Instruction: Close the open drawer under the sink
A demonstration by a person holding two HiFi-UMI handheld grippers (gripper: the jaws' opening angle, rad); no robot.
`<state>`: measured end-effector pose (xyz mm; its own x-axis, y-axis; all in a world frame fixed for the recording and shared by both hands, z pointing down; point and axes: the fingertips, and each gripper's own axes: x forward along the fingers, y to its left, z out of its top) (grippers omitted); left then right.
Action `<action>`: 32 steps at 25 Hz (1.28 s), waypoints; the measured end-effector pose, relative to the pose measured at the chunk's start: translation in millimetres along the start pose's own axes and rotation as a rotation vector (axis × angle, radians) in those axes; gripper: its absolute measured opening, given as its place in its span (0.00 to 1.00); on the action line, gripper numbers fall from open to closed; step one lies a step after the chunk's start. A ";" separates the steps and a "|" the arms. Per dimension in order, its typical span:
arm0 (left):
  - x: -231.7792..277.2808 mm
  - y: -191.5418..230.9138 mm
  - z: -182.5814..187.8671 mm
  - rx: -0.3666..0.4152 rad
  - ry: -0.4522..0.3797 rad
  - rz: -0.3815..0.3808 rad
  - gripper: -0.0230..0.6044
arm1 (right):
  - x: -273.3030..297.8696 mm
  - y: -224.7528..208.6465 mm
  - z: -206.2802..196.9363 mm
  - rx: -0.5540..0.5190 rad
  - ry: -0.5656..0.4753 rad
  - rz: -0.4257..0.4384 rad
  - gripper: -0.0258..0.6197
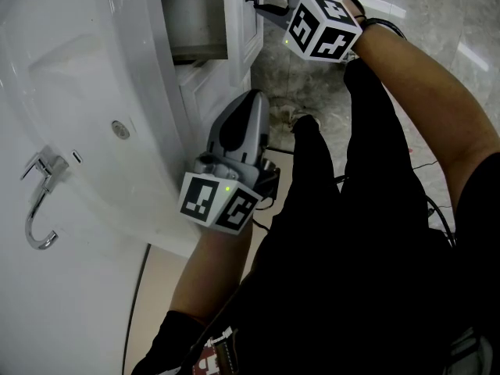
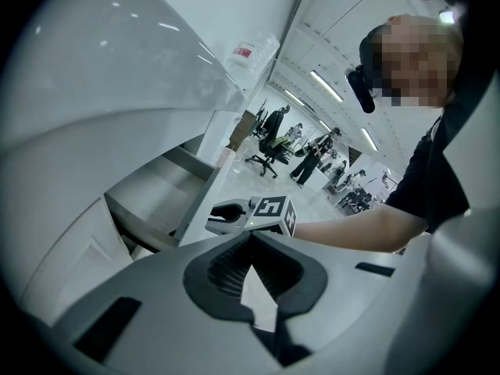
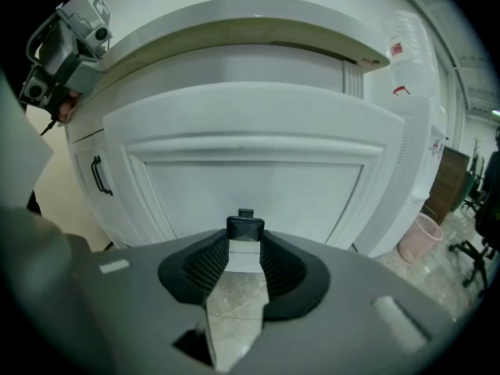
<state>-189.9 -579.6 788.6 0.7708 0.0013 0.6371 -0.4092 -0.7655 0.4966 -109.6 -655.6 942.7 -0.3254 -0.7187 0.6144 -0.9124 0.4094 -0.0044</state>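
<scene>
Clearly, the drawer (image 1: 197, 22) was not yet closed: its open box showed just left of the right claw (image 3: 244, 241). This claw was clenched on the black handle (image 3: 245, 226), with the white drawer front (image 3: 258, 170) directly ahead of it. The left claw (image 2: 251, 238), lower and beside the sink (image 1: 94, 92), was closed on nothing. By my judgement, the whole push inward remained to do.

Grey marbled floor (image 1: 312, 84), distant office chairs (image 2: 269, 143), long ceiling strip lights (image 2: 326, 86).
</scene>
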 end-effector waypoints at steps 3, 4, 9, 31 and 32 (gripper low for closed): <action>-2.2 7.0 2.4 -0.007 -0.003 0.007 0.04 | 11.6 -0.2 6.9 -0.003 0.001 0.009 0.23; -2.8 8.3 2.8 -0.008 -0.005 0.008 0.04 | 14.2 -0.2 8.5 -0.002 0.000 0.010 0.23; -6.5 11.5 0.6 -0.013 -0.010 0.010 0.04 | 21.5 0.8 15.0 0.007 -0.007 0.007 0.23; -11.2 21.2 -9.4 -0.026 -0.012 0.009 0.04 | 55.3 0.5 41.4 0.001 -0.031 0.016 0.23; -11.2 20.8 -9.6 -0.027 -0.013 0.007 0.04 | 56.1 0.3 42.4 0.001 -0.032 0.016 0.23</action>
<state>-211.8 -589.4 797.4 0.7737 -0.0125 0.6335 -0.4278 -0.7478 0.5078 -138.7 -719.6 943.7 -0.3477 -0.7299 0.5885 -0.9071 0.4206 -0.0144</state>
